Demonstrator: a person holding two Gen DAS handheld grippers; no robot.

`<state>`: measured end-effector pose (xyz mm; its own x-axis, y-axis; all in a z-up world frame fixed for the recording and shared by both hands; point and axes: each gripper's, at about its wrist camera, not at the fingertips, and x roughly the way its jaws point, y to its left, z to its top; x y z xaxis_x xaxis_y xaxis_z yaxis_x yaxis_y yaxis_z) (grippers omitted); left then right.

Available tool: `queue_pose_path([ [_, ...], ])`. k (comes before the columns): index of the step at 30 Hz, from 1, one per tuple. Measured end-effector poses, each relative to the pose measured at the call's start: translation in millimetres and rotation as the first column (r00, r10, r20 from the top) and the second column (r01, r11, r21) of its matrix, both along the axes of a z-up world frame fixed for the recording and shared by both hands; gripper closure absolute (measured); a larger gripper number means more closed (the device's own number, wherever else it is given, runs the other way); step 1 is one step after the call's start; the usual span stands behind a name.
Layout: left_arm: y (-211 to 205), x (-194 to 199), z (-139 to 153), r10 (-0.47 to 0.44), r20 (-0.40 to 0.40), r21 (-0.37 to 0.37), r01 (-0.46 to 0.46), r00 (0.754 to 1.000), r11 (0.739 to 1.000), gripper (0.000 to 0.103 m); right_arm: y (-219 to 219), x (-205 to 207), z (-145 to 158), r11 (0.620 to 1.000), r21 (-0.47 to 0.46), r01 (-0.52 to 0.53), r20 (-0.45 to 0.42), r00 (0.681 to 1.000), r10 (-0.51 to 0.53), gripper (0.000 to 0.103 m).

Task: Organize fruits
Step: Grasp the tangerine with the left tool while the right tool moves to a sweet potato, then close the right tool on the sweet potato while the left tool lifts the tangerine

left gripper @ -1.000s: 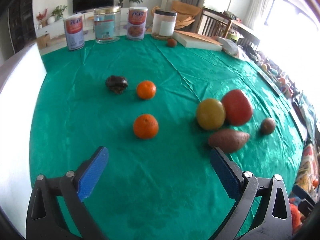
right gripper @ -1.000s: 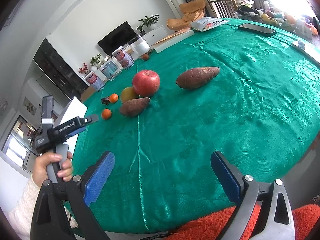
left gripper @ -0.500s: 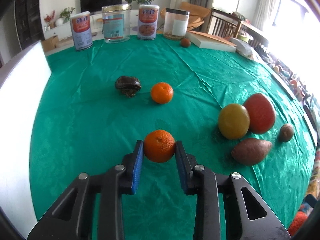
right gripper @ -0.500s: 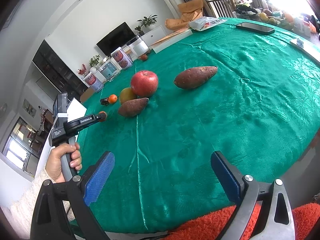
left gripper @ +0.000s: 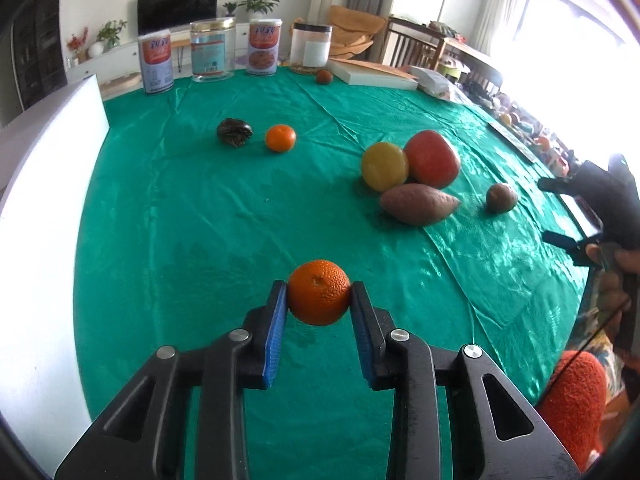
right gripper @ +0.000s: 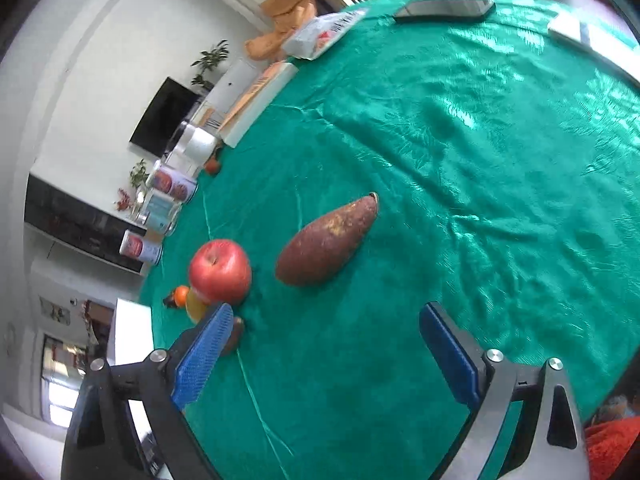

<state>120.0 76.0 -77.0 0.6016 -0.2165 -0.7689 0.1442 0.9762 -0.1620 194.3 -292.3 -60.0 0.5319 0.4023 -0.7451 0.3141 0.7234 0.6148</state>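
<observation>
Green satin tablecloth [left gripper: 200, 220], creased, covers the round table. Far edge carries a row of containers: two printed tins [left gripper: 156, 65] and [left gripper: 263, 47], a clear jar with gold lid [left gripper: 211, 49] between them, and a clear canister with black lid [left gripper: 311, 47]; a small reddish fruit [left gripper: 324, 76] sits just beside the canister, and a flat white box [left gripper: 374, 76] lies to its right. A white board [left gripper: 44, 200] stands at the table's left edge. Mid-table: a dark wrinkled fruit [left gripper: 235, 132] just beside a small orange [left gripper: 280, 138]. To the right, a cluster: yellow apple [left gripper: 385, 166] touching a red apple [left gripper: 432, 159], with a sweet potato [left gripper: 418, 204] lying in front of both. A second sweet potato [right gripper: 328, 242] lies apart from the cluster; in the left wrist view only its rounded end shows. A phone [right gripper: 444, 8] lies near the far rim in the right wrist view. Left gripper [left gripper: 319, 304]: blue pads clamped on a tangerine [left gripper: 319, 292], one pad on each side. Tangerine is bright orange, pebbled skin, stem dimple facing the camera; whether it rests on the cloth or is lifted cannot be told. Nothing lies between it and the apple cluster. Right gripper [right gripper: 324, 344]: jaws wide but closing, only bare cloth between them; the second sweet potato lies just ahead of it, and its left finger overlaps the first sweet potato's end.
</observation>
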Motion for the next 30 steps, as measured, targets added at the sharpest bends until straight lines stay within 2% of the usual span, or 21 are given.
queue_pose_path([
  [3, -0.3, -4.8, -1.3, -0.005, -0.003, -0.005, 0.005, 1.0, 1.0, 0.071, 13.7, 30.3, -14.5, 0.999, -0.034, 0.012, -0.068, 0.998, -0.014, 0.036],
  [5, 2.3, -7.3, -1.9, 0.005, -0.007, -0.012, -0.005, 1.0, 1.0, 0.071, 23.6, 44.1, -9.9, 0.991, -0.134, 0.006, -0.05, 0.999, -0.013, 0.045],
  [7, 6.4, -7.4, -3.2, 0.016, -0.015, -0.018, -0.016, 1.0, 1.0, 0.071, 38.6, 57.2, -7.1, 0.97, -0.229, -0.078, -0.043, 0.997, 0.07, 0.051],
  [8, 8.2, -8.8, -3.8, 0.021, -0.017, -0.02, -0.021, 1.0, 1.0, 0.071, 50.2, 63.6, -3.3, 0.938, -0.31, -0.154, -0.055, 0.988, 0.144, 0.052],
  [9, 10.2, -8.9, -4.4, 0.025, -0.02, -0.021, -0.026, 0.999, 0.999, 0.071, 63.8, 69.3, -0.6, 0.885, -0.39, -0.254, -0.077, 0.967, 0.244, 0.053],
  [10, 12.1, -9.2, -5.1, 0.03, -0.022, -0.022, -0.03, 0.999, 0.999, 0.071, 77.8, 72.1, 1.5, 0.814, -0.456, -0.36, -0.102, 0.93, 0.354, 0.053],
  [11, 13.8, -9.5, -6.1, 0.035, -0.024, -0.024, -0.035, 0.999, 0.999, 0.071, 92.9, 70.4, 3.6, 0.725, -0.519, -0.452, -0.135, 0.882, 0.452, 0.054],
  [12, 14.6, -9.3, -7.4, 0.038, -0.026, -0.023, -0.039, 0.999, 0.999, 0.071, 104.0, 67.1, 4.6, 0.644, -0.567, -0.513, -0.179, 0.84, 0.512, 0.055],
  [13, 15.3, -8.2, -9.5, 0.042, -0.031, -0.022, -0.043, 0.999, 0.999, 0.071, 110.8, 65.0, 4.7, 0.587, -0.584, -0.56, -0.221, 0.806, 0.549, 0.056],
  [15, 16.2, -5.9, -13.8, 0.049, -0.046, -0.025, -0.051, 0.998, 0.998, 0.071, 117.6, 58.9, 5.7, 0.532, -0.553, -0.641, -0.277, 0.744, 0.608, 0.057],
  [17, 16.2, -4.3, -16.5, 0.056, -0.054, -0.026, -0.057, 0.997, 0.998, 0.071, 120.8, 51.5, 5.9, 0.488, -0.53, -0.693, -0.327, 0.698, 0.637, 0.057],
  [18, 15.6, -3.4, -17.5, 0.058, -0.056, -0.021, -0.06, 0.997, 0.998, 0.071, 122.2, 48.3, 3.7, 0.47, -0.519, -0.714, -0.353, 0.68, 0.643, 0.057],
  [19, 14.9, -2.4, -18.6, 0.06, -0.059, -0.012, -0.06, 0.997, 0.998, 0.071, 123.7, 46.5, 1.1, 0.457, -0.522, -0.72, -0.37, 0.675, 0.639, 0.057],
  [20, 13.9, -1.2, -19.9, 0.062, -0.061, -0.003, -0.062, 0.996, 0.998, 0.07, 125.4, 46.9, -0.6, 0.456, -0.524, -0.72, -0.378, 0.676, 0.633, 0.057],
  [22, 13.0, 2.0, -24.2, 0.069, -0.075, 0.013, -0.068, 0.995, 0.998, 0.07, 124.3, 46.1, -5.3, 0.486, -0.499, -0.718, -0.371, 0.683, 0.629, 0.057],
  [25, 14.4, 2.3, -28.7, 0.073, -0.094, 0.021, -0.071, 0.993, 0.997, 0.057, 114.9, 45.0, -9.8, 0.566, -0.449, -0.691, -0.335, 0.718, 0.611, 0.053],
  [27, 18.6, 0.5, -28.7, 0.073, -0.098, 0.011, -0.072, 0.992, 0.997, 0.038, 104.7, 46.4, -13.0, 0.634, -0.401, -0.661, -0.325, 0.75, 0.576, 0.044],
  [29, 25.7, -0.6, -27.2, 0.072, -0.108, -0.019, -0.074, 0.992, 0.997, 0.034, 94.1, 47.4, -14.0, 0.695, -0.359, -0.623, -0.317, 0.781, 0.538, 0.042],
  [30, 29.2, -1.1, -25.7, 0.065, -0.116, -0.034, -0.069, 0.991, 0.997, 0.034, 91.7, 46.7, -12.3, 0.71, -0.347, -0.612, -0.316, 0.789, 0.526, 0.041],
])
